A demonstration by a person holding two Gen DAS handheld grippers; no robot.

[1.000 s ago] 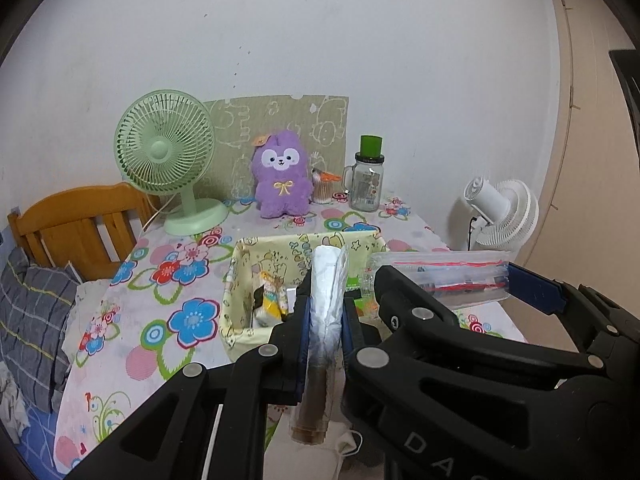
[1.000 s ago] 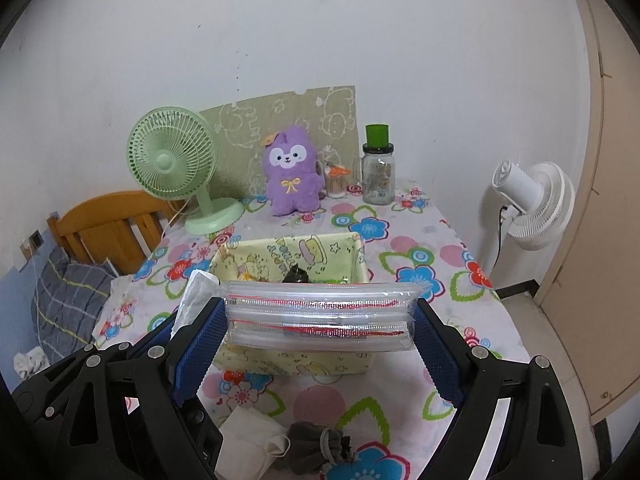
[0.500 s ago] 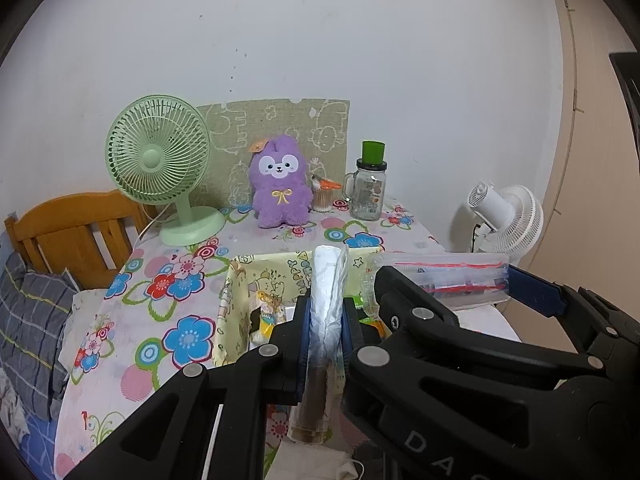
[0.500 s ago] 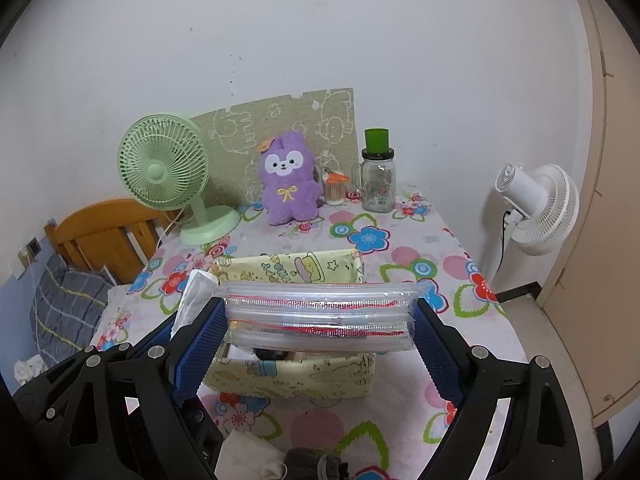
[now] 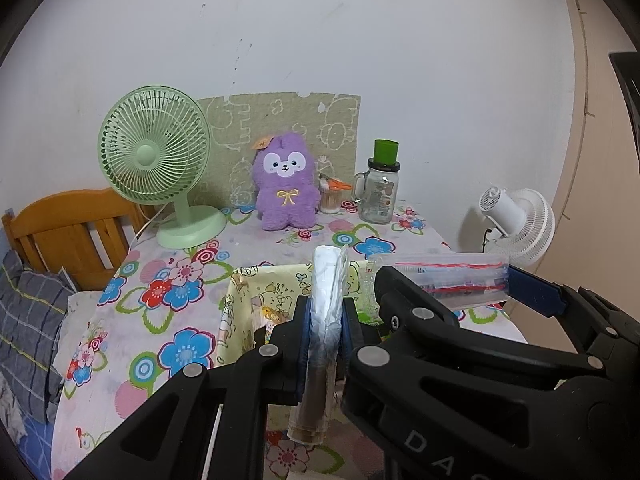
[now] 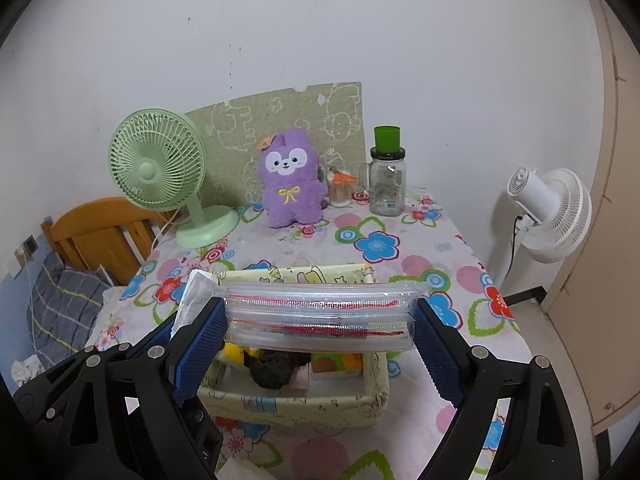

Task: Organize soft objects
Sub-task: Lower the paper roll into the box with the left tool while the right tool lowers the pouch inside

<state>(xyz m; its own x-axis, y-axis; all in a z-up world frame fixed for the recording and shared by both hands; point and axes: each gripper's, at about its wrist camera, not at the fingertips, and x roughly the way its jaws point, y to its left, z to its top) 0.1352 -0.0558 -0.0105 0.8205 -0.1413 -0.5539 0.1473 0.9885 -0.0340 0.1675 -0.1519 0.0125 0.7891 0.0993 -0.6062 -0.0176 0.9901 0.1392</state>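
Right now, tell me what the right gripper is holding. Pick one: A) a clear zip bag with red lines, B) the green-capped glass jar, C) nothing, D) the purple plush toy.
A: in the right wrist view the right gripper has its blue pads pressed on both ends of the clear zip bag, held level above the fabric storage box, while the purple plush toy sits far back on the table.

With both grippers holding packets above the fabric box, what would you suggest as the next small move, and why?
Probably lower the right gripper slightly: its clear zip pouch hangs directly over the open yellow fabric box, which has bare floor left.
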